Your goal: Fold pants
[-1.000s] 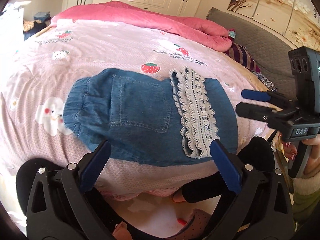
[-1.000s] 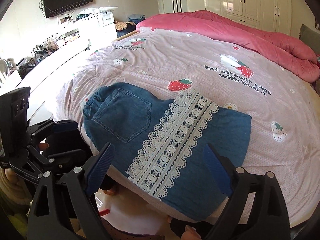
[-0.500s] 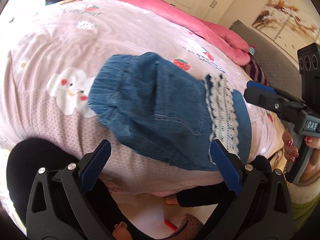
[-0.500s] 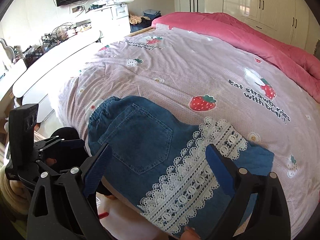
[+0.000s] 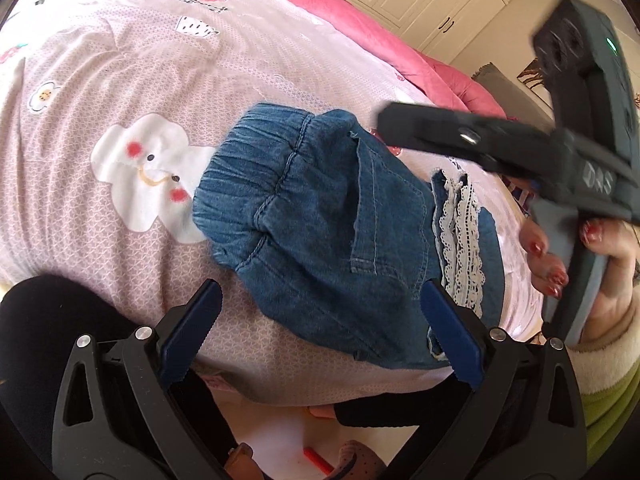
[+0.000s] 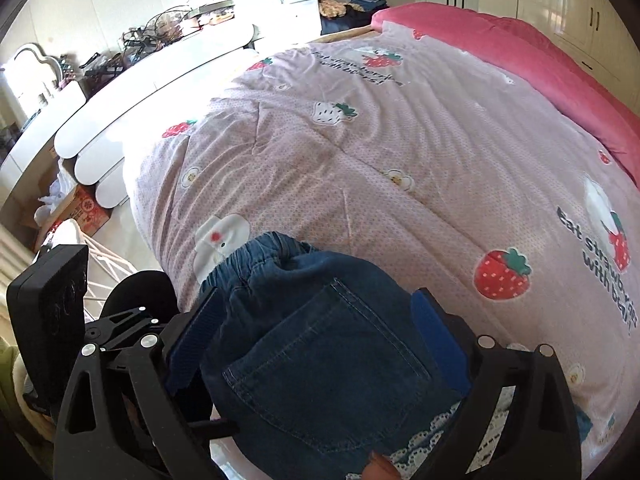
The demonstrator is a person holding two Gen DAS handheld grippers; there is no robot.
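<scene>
Pants (image 5: 336,232), denim with lace trim (image 5: 460,240), lie folded at the bed's (image 5: 120,80) near edge on the pink strawberry quilt, waistband toward the white footboard (image 6: 132,92). Left gripper (image 5: 320,332): jaws apart, holding nothing, low at the edge. Right gripper (image 6: 320,344): jaws apart, straddling the back pocket (image 6: 324,356), contact unclear. No containers in view.

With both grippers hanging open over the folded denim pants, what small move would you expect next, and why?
Probably closing the left gripper on the near edge of the denim pants. Both grippers are open and hold nothing; the right gripper straddles the back pocket, and the pants lie bunched at the elastic waistband, the fold not flat on the quilt.
</scene>
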